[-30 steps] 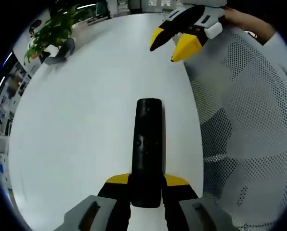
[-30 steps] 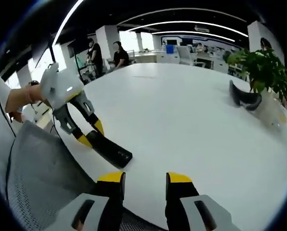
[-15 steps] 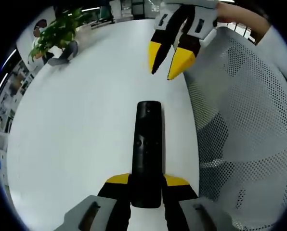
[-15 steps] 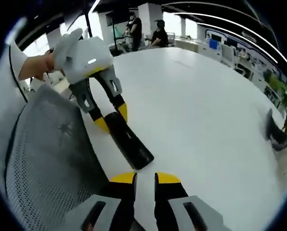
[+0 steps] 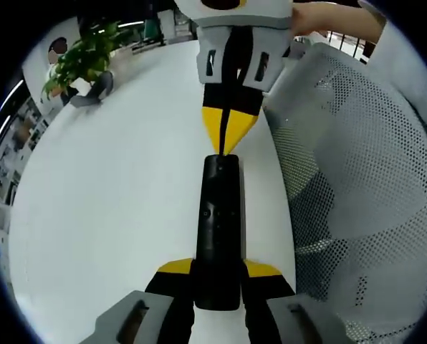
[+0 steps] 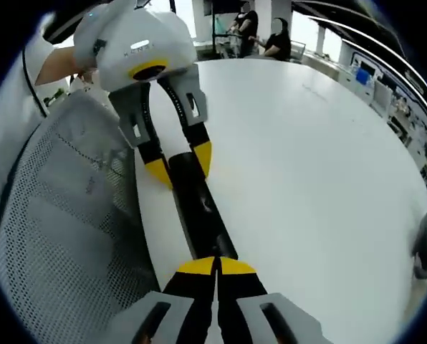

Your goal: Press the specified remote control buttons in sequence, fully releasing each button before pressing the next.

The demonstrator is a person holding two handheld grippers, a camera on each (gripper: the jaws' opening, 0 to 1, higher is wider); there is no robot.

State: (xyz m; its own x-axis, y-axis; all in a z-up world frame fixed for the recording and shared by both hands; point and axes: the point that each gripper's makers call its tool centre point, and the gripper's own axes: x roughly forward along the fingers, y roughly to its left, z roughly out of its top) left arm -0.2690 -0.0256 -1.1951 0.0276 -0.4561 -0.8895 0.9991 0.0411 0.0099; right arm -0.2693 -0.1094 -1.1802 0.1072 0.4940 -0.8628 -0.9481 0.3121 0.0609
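Observation:
A long black remote control [image 5: 218, 215] is held above the white table [image 5: 113, 201], and my left gripper [image 5: 217, 271] is shut on its near end. My right gripper [image 5: 226, 147] comes in from the top of the left gripper view, its yellow tips closed together and touching the remote's far end. In the right gripper view the same remote [image 6: 198, 204] runs from my right gripper [image 6: 216, 266], which is shut, up to the left gripper [image 6: 178, 168] clamping its other end.
A white mesh chair back [image 5: 357, 186] stands close at the table's edge, also seen as mesh [image 6: 63, 236] in the right gripper view. A potted green plant [image 5: 81, 57] and a dark curved object [image 5: 92, 89] sit at the table's far side. People stand in the background [image 6: 260, 32].
My right gripper has closed its jaws and come down onto the far end of the remote. The left gripper keeps its hold on the remote.

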